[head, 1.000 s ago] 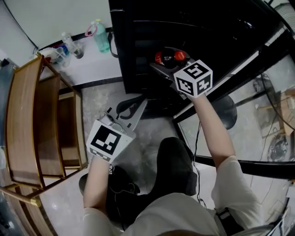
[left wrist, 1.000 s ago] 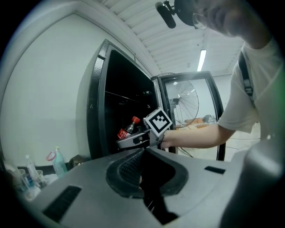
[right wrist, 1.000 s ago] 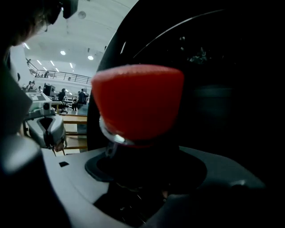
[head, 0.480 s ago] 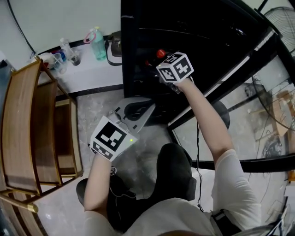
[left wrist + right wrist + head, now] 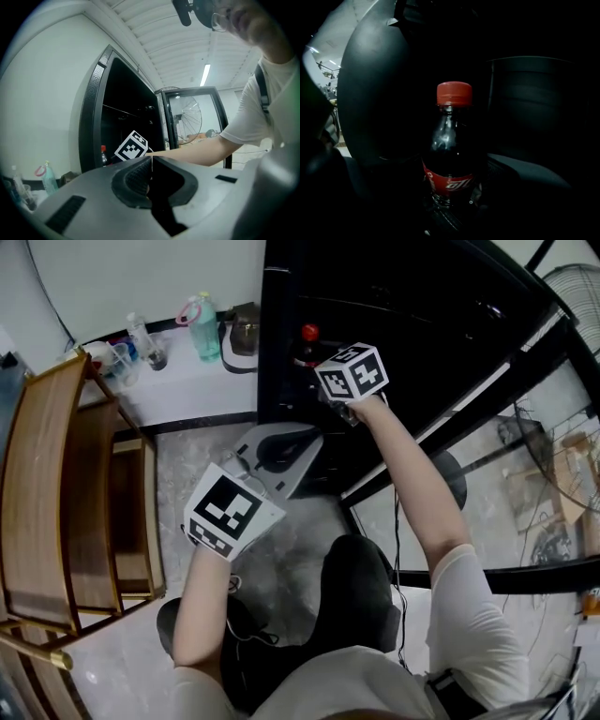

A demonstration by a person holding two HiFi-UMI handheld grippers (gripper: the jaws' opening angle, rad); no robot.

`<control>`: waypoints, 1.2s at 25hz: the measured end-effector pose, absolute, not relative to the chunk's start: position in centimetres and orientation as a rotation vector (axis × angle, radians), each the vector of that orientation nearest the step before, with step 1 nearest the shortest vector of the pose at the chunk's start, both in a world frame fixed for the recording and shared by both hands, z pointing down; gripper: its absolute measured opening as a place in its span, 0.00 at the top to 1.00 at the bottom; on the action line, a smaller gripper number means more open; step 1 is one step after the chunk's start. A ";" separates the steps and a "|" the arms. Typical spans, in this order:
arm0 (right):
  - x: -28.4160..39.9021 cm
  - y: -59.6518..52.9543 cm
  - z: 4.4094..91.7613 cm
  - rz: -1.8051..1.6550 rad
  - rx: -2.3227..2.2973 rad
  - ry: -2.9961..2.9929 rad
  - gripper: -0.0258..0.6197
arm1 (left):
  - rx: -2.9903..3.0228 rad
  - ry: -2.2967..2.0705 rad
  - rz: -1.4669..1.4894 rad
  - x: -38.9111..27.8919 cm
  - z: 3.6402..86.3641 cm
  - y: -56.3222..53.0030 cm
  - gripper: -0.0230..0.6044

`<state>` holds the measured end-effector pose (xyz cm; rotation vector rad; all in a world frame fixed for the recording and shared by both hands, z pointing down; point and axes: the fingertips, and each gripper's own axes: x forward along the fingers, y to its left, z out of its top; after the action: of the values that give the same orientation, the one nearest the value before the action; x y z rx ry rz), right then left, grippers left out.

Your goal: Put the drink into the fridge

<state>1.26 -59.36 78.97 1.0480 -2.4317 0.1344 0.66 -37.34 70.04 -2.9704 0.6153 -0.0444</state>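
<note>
A cola bottle [image 5: 450,154] with a red cap [image 5: 308,332] and red label stands upright inside the dark black fridge [image 5: 422,296]. My right gripper [image 5: 450,187] reaches into the fridge with the bottle between its jaws. The jaws are opening, though the pads still seem to lie against the bottle's sides. In the head view its marker cube hides most of the right gripper [image 5: 319,362]. My left gripper [image 5: 302,441] hangs lower, outside the fridge front, shut with nothing in it; its pads meet in the left gripper view [image 5: 151,161].
The fridge's glass door [image 5: 487,427] stands open to the right. A white ledge [image 5: 178,381] left of the fridge carries a green bottle [image 5: 204,320], a dark pot [image 5: 242,329] and small bottles. A wooden rack [image 5: 66,484] stands at far left, a fan [image 5: 572,277] at top right.
My right gripper has carried the bottle to the left and deeper into the fridge. The left gripper has risen a little toward the fridge front.
</note>
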 end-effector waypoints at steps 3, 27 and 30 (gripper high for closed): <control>1.4 -59.4 79.0 0.148 1.059 -2.437 0.42 | -2.974 0.646 -0.027 -0.1 69.9 -37.7 0.95; 5.1 -52.4 71.4 -0.061 1.199 -2.523 0.47 | -2.964 0.715 0.073 -2.1 67.9 -40.1 0.95; 5.3 -50.9 70.4 -0.073 1.230 -2.572 0.54 | -2.957 0.730 0.100 -2.7 67.4 -40.6 0.95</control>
<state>5.29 -50.87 70.43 1.2299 -2.5719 -0.0730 -2.73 -40.60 67.40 -2.9569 0.7304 0.0998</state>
